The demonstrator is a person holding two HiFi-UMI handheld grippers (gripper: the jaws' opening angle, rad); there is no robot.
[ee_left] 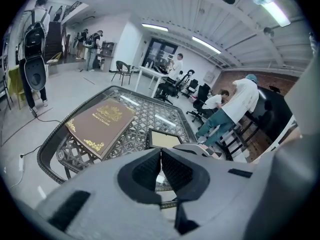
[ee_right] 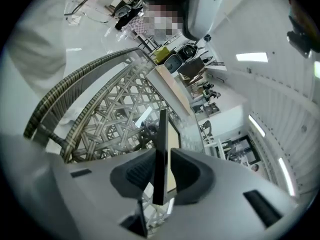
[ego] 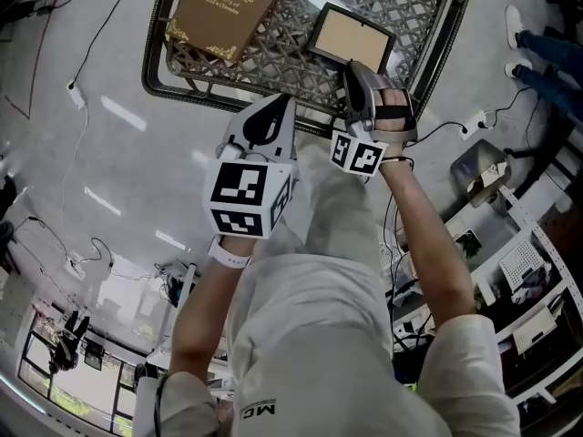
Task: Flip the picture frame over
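R gripper (ee_right: 162, 160): your jaws are clenched on the picture frame (ee_right: 162, 126), one pad on each face; the frame shows edge-on, running straight out btwn them
R grip spot: in head view your R gripper (ego: 355, 69) reaches over the table's near rim and bites the frame's near long side, right of its middle
L gripper (ee_left: 161, 159): jaws pressed together, pads touching, nothing btwn them
L position: your L gripper (ego: 284, 103) hangs over the near rim, left of the R one, apart from the frame
Frame face: tan panel w/ black border faces up toward you (ego: 351, 36)
Frame long axis: runs left-right across you, slightly slanted, right end a bit nearer you
Frame lie: looks flat or nearly flat on the top (ee_left: 164, 139); can't tell if the gripped edge is off the surface
Frame location: right part of the lattice table (ego: 150, 66), close to the near rim
Book (ego: 223, 7): brown cover w/ gold ornament, lying flat on the table's left part, apart from the frame, long axis angled away from you
Table: woven lattice under a glass top, thick braided rim (ee_right: 60, 99)
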